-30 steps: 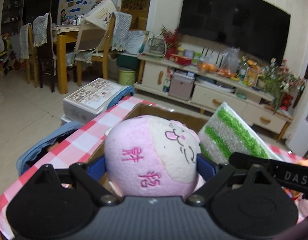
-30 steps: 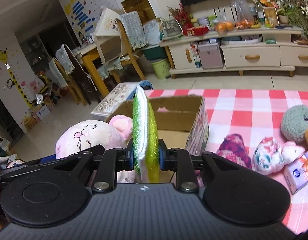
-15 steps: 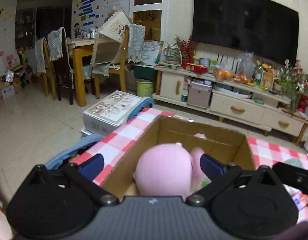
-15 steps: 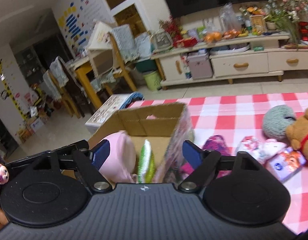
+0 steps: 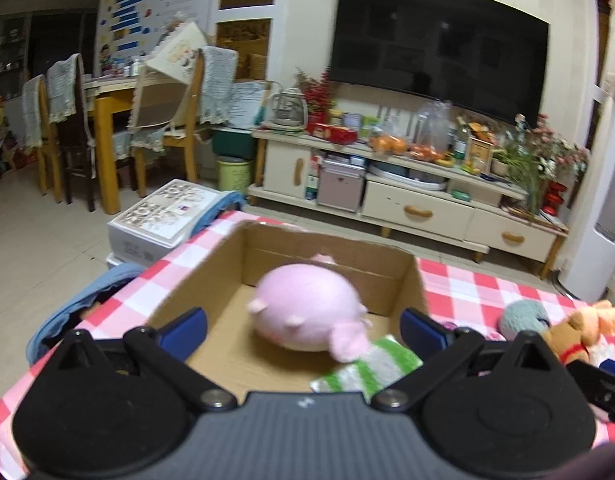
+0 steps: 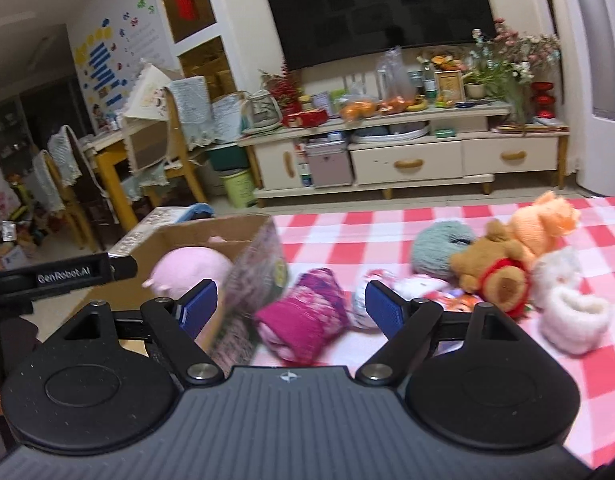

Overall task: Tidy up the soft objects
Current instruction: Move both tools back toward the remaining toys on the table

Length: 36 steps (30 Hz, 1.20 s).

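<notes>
An open cardboard box (image 5: 331, 256) stands on the red-checked tablecloth (image 5: 479, 288). Inside it lie a pink plush pig (image 5: 307, 306) and a green-and-white striped cloth (image 5: 371, 368), the cloth at the near right corner. My left gripper (image 5: 303, 330) hangs open just above the box's near side, holding nothing. In the right wrist view the box (image 6: 211, 236) and the pig (image 6: 191, 270) sit at the left. My right gripper (image 6: 290, 307) is open over the cloth-covered table, and a magenta knitted piece (image 6: 303, 320) lies below and between its fingers, untouched.
Right of the magenta piece lie a small floral plush (image 6: 387, 284), a teal knitted ball (image 6: 439, 248), a brown bear (image 6: 495, 276), an orange plush (image 6: 543, 224) and white fluffy items (image 6: 575, 316). A white carton (image 5: 167, 220) stands on the floor beyond the table's left edge.
Both grippers opened. The pink pig and the striped cloth fell into the box. My right gripper swung right, from over the box to the toys on the tablecloth.
</notes>
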Motion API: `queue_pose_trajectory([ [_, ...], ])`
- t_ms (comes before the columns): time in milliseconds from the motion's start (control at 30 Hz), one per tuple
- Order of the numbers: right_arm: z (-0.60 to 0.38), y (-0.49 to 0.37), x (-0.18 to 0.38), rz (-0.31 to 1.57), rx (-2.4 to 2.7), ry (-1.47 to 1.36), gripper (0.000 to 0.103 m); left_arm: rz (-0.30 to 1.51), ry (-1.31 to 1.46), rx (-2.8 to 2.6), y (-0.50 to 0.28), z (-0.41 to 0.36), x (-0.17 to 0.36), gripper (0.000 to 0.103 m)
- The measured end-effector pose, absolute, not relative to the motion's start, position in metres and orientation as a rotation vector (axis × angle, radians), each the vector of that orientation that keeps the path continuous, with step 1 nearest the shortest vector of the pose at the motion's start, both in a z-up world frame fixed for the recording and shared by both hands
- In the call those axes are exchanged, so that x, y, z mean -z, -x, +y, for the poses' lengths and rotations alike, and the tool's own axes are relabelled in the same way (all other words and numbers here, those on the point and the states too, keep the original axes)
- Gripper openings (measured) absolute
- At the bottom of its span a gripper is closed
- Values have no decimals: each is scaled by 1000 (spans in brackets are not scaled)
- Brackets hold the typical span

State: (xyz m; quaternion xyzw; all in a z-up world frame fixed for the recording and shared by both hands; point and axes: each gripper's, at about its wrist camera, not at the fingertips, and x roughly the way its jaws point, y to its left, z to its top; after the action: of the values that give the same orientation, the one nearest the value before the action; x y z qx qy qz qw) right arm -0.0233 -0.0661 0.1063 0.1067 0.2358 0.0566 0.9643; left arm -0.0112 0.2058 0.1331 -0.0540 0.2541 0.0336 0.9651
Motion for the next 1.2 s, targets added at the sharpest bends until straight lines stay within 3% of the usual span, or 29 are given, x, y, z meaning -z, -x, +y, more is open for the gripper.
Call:
queue_pose_trajectory([
  [1200, -136, 69, -82, 457, 102, -242, 103, 527, -53, 167, 33, 102, -118, 102],
])
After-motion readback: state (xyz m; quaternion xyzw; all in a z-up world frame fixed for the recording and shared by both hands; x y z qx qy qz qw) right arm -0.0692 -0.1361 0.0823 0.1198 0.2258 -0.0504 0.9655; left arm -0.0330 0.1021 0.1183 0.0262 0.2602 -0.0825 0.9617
